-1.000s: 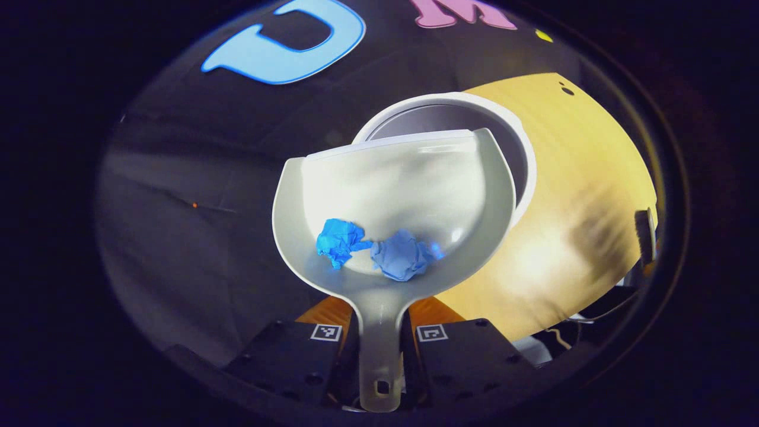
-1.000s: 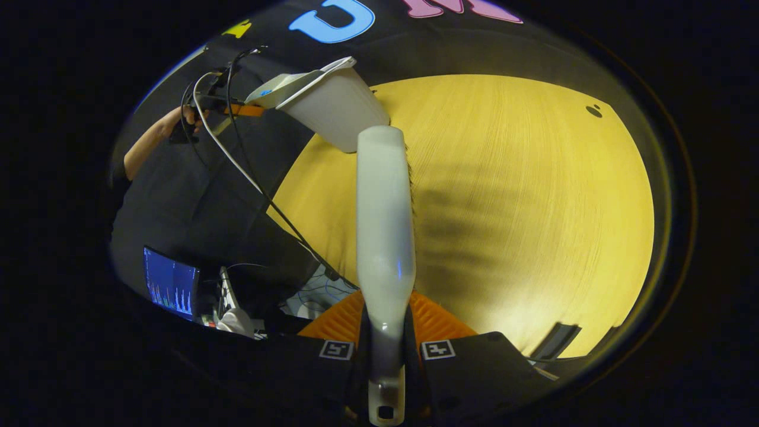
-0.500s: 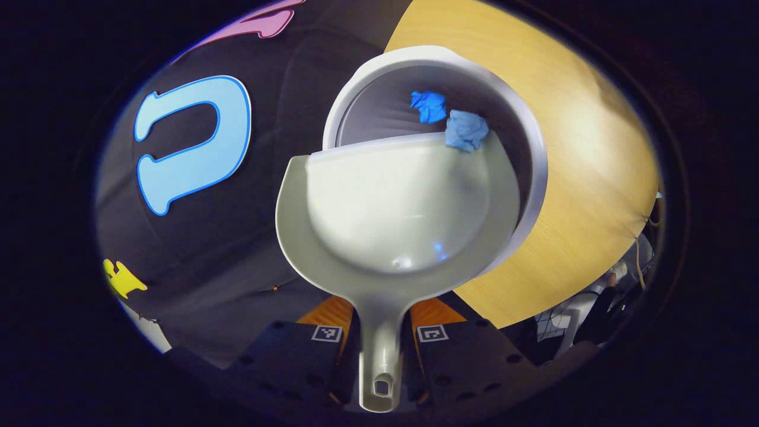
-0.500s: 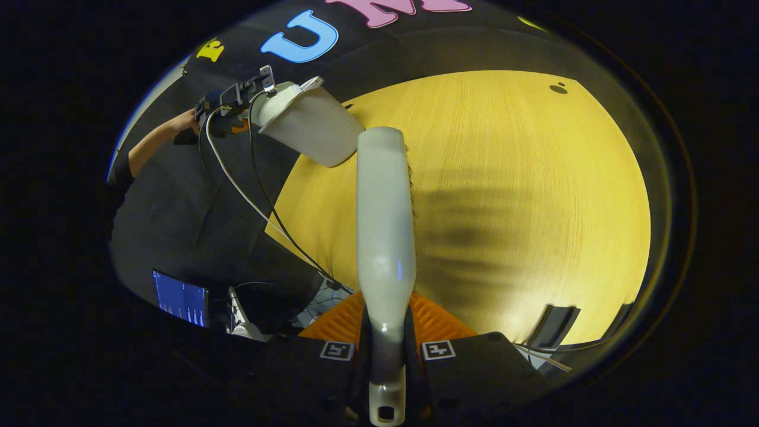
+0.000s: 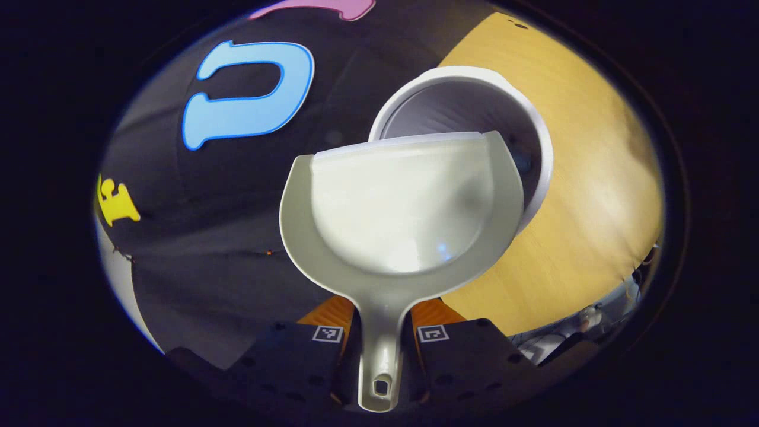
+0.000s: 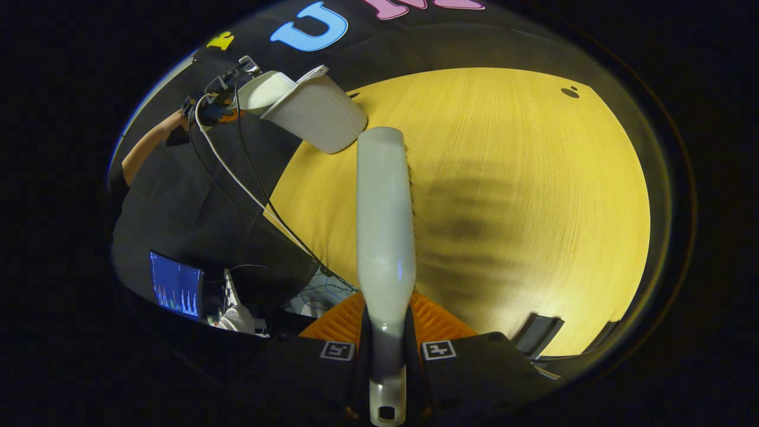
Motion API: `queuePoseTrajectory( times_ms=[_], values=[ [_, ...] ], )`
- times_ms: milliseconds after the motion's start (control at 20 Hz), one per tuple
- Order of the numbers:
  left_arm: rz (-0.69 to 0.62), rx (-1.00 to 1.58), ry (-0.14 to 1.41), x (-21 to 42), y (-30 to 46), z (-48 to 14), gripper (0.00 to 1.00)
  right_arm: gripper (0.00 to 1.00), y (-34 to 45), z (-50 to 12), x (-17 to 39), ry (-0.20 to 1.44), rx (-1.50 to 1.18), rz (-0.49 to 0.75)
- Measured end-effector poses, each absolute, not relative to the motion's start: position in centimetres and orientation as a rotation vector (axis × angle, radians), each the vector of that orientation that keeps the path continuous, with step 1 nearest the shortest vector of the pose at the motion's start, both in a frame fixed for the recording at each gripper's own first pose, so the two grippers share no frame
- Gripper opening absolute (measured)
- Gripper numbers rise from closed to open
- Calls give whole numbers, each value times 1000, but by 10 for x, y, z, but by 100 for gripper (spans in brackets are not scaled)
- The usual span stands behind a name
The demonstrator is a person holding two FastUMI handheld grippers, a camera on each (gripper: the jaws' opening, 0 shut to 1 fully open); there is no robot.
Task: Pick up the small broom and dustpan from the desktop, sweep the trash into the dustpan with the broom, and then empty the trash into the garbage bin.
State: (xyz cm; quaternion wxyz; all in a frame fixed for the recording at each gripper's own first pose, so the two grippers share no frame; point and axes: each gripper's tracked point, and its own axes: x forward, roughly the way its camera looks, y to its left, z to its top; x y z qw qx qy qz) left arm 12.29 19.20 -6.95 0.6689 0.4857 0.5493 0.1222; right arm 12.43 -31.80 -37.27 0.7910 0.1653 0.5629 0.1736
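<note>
- The wooden desktop spreads wide and bare under my right gripper view, with soft shadows across its middle; in my left gripper view it runs down the right side.
- The white garbage bin stands just off the desktop's edge, mouth open toward my left camera; a dim blue scrap, too dark to name, shows deep inside by the right wall. In the right gripper view the same bin sits at the desktop's far left corner.
- The dustpan juts straight out from my left gripper, its front lip held over the bin's near rim and covering the lower part of the opening. I see nothing lying in its bowl.
- The broom rises straight ahead of my right gripper, held above the desktop and well apart from the bin; dark bristles peek out along its right edge.
- My left gripper is clamped on the dustpan's handle, a finger pressing on either side of it. In the right gripper view it appears far off beside the bin, with a person's hand behind it and cables trailing down.
- My right gripper is closed narrow on the broom's handle, both fingers pressing on it.
- A lit screen glows at lower left, below the desktop's edge.
</note>
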Motion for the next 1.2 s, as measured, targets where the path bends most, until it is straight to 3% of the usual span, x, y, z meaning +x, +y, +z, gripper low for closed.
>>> queuePoseTrajectory(
  times_ms=[300,600,800,1000,1100,1200],
  values=[
    [290,648,994,131,184,-97,29,28,-308,-364,153,1180,357,305],
    [22,424,883,138,167,-107,27,27,-305,-357,186,1113,425,148],
    [-171,270,915,136,155,-138,28,27,-326,-374,177,1124,427,-5],
    [-307,125,1057,135,163,-158,29,27,-330,-417,167,1193,455,-88],
    [-310,106,1126,133,164,-164,30,27,-331,-448,166,1234,462,-128],
    [-230,137,1222,125,175,-176,30,28,-327,-472,169,1307,458,-135]
  ],
)
